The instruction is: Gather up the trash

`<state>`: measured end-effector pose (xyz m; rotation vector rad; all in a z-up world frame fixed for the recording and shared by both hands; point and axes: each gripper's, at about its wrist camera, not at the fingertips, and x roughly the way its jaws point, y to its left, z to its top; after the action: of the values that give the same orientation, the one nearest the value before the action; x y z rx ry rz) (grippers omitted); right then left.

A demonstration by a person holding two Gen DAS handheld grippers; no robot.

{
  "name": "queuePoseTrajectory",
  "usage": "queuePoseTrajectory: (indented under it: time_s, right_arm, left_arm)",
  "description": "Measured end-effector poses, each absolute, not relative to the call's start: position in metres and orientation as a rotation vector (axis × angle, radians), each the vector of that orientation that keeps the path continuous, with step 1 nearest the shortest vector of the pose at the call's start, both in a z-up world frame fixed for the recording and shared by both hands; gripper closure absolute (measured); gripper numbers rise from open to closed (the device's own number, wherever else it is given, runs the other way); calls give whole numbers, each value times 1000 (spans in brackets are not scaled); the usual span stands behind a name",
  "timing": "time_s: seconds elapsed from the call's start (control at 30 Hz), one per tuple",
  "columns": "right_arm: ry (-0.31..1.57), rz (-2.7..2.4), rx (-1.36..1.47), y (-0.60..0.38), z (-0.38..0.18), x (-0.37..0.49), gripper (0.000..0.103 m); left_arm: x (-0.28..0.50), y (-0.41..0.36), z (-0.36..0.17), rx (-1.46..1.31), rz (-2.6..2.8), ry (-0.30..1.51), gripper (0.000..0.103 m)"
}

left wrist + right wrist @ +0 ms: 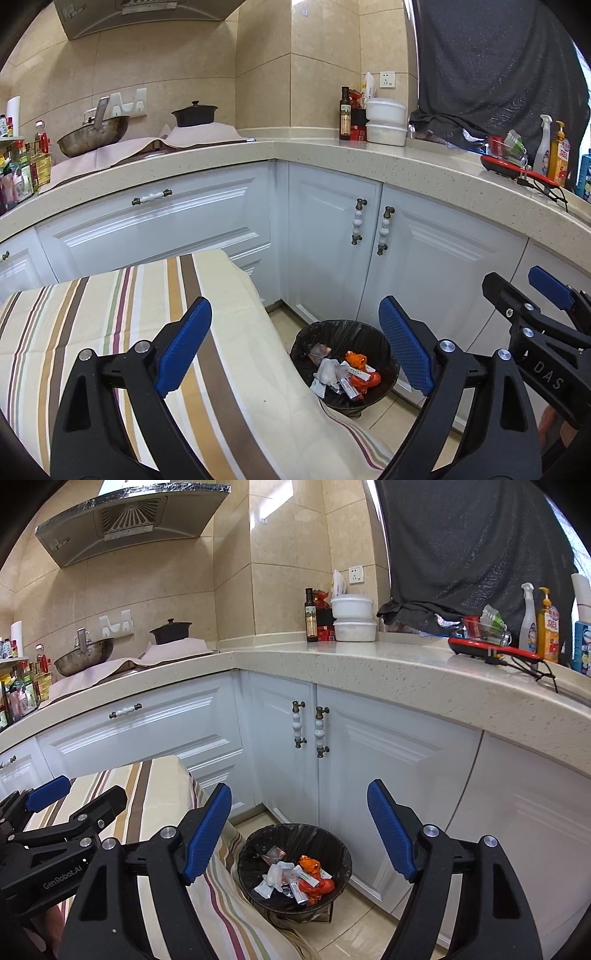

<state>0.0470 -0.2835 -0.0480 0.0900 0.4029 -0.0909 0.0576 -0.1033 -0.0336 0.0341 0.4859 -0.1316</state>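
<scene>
Left gripper [295,347]: wide open, empty | right gripper [299,830]: wide open, empty | trash [295,880]: in bin [251,853] on floor beside striped bench [110,314] | advice: scan bench for leftovers, release above bin centre.

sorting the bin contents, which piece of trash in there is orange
The crumpled orange wrapper on the right side of the black-lined trash bin. The pieces to its left are white or clear packets, and none of them is orange.
</scene>
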Motion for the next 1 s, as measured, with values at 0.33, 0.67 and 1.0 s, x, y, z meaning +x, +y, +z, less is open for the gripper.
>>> queuePoseTrajectory:
  time_s: [0.33,0.67,1.0]
  right_arm:
    - [376,-118,83,-281,-39,24,29]
    - [357,-130,72,-279,-34,14,28]
    - [355,-122,63,-276,-34,14,28]
  left_arm:
    - [39,-97,-20,38,-151,449,13]
    - [32,-94,-15,25,-156,435,12]
    - [32,-94,-16,20,-155,434,12]
